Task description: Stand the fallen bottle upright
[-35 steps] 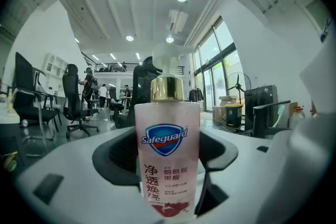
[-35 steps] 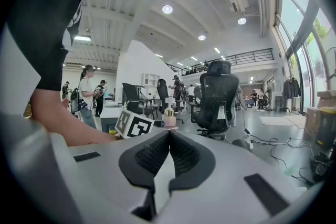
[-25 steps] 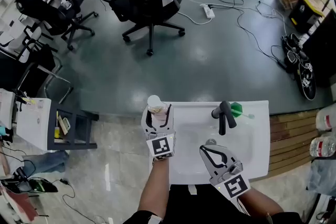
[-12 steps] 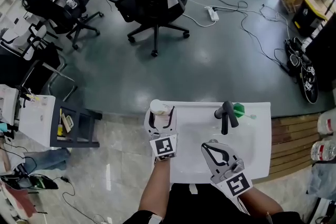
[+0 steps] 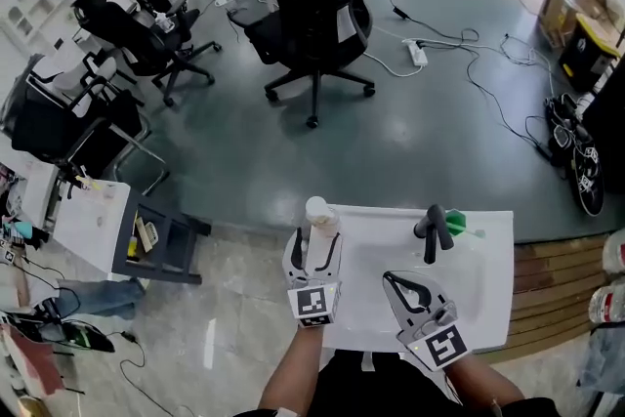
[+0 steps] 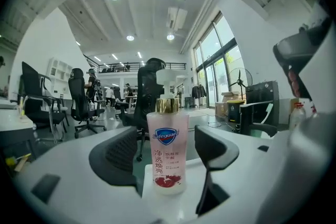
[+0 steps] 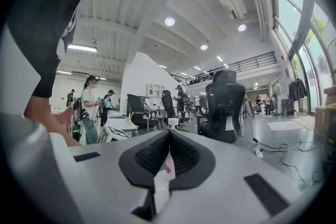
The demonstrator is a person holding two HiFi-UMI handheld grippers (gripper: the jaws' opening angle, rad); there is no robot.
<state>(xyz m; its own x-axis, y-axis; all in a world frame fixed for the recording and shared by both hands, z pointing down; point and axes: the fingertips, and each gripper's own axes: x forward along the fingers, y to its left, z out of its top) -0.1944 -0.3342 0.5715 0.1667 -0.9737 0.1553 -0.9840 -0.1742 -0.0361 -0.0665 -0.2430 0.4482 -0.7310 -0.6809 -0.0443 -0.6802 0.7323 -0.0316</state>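
A pink soap bottle with a white pump stands upright on the far left corner of the white sink. My left gripper is open, its jaws on either side of the bottle with a small gap on each side. In the left gripper view the bottle is straight between the jaws of that gripper. My right gripper hovers over the basin, shut and holding nothing. In the right gripper view its jaws meet at the tips.
A black tap stands at the sink's far edge with a green item beside it. Office chairs and cables are on the floor beyond. A small dark shelf unit is to the left.
The head view has swung, so the room looks shifted. The bottle stays upright between the left jaws. The right gripper stays shut over the basin.
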